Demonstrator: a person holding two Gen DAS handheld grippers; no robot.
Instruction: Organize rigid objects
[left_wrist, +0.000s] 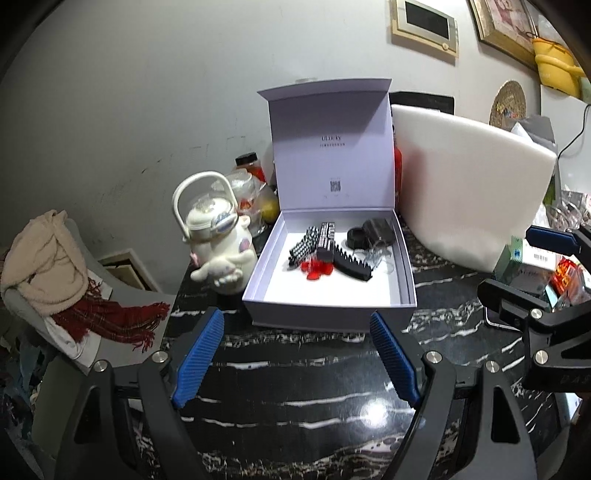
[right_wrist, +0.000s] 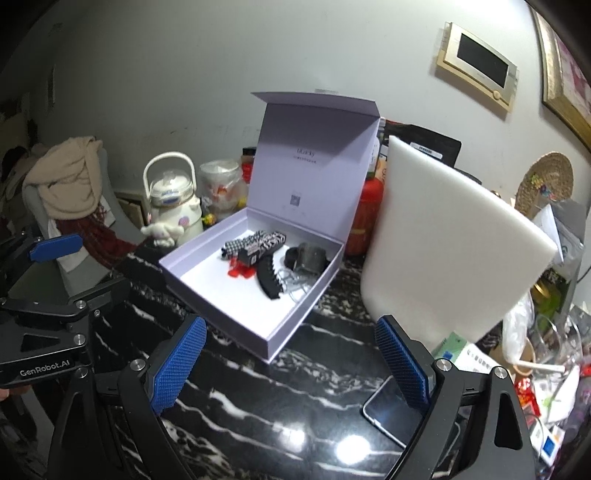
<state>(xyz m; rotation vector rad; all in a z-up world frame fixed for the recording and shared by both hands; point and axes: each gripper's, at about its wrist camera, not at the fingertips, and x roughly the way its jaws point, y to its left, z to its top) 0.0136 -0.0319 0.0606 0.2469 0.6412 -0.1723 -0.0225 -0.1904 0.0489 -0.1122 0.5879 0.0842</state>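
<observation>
Open lilac box (left_wrist: 325, 302) holding hair clips (left_wrist: 352, 260), left tongs (left_wrist: 297, 356) spread, empty

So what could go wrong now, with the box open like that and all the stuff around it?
The lid stands upright, so a gripper reaching into the box might knock it shut. The white board leans right beside the box and could tip if bumped. A phone lies on the table just under the right gripper, so lowering that gripper could hit it.

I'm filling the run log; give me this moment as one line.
left gripper: open, empty | right gripper: open, empty | lavender hinged-lid cardboard box: open, hair clips inside | black marble table
</observation>
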